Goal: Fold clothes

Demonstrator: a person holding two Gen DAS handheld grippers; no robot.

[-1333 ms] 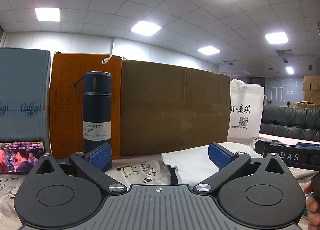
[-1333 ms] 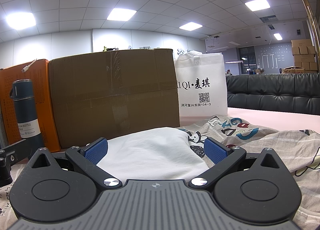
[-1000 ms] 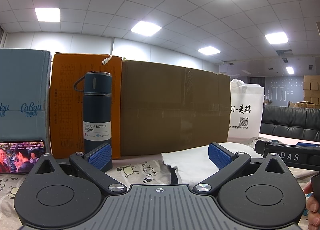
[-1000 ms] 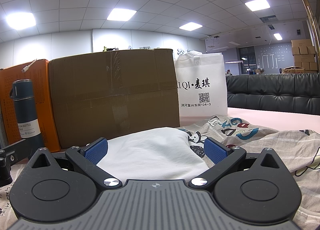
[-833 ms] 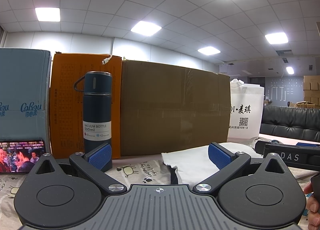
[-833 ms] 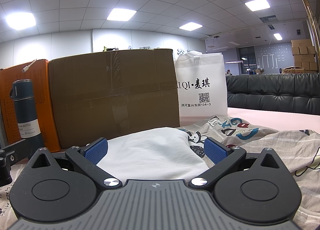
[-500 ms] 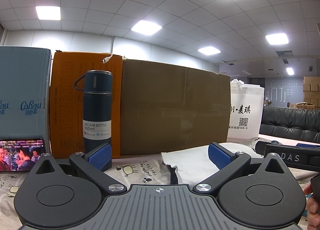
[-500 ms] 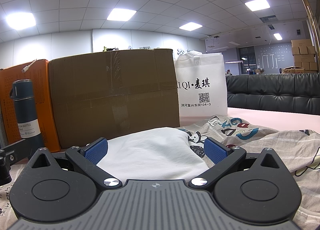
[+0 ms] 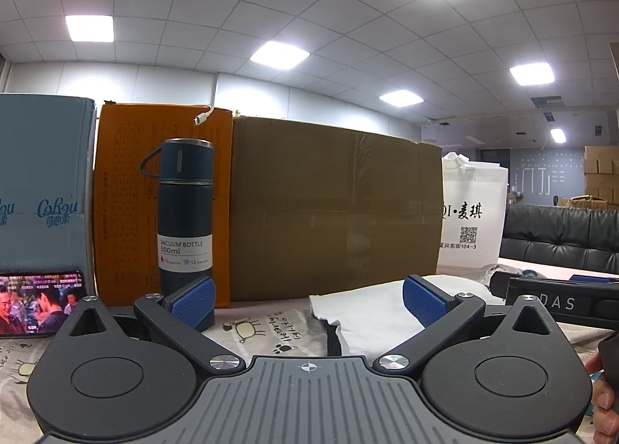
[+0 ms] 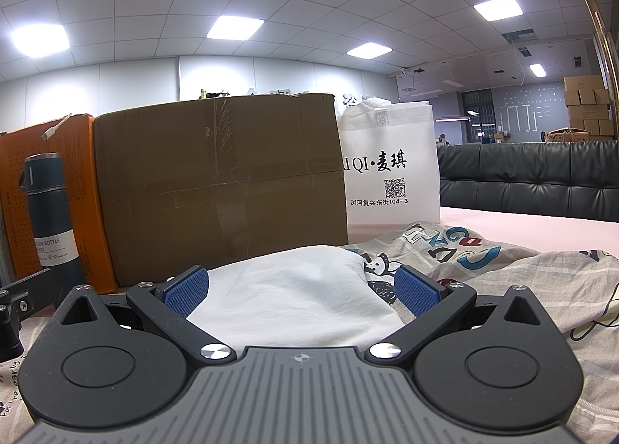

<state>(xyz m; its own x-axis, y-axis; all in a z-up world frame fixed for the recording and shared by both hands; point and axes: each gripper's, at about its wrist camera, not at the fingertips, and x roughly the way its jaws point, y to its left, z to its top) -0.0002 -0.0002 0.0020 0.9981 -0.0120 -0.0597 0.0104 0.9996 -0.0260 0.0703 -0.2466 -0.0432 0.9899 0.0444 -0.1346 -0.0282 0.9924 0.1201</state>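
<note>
Cardboard box [image 10: 220,185] and flask [image 9: 186,227] behind white garment [image 10: 294,297]

Both my grippers level and low, jaws spread wide, gripping nothing.

My left gripper [image 9: 307,299] points straight ahead with its blue pads [image 9: 192,300] far apart and nothing between them. My right gripper [image 10: 301,291] sits the same way, blue pads [image 10: 417,291] wide apart. In the left wrist view, my right gripper [image 9: 557,299] shows at the right edge, fingers of my hand [image 9: 605,397] beneath it.
</note>
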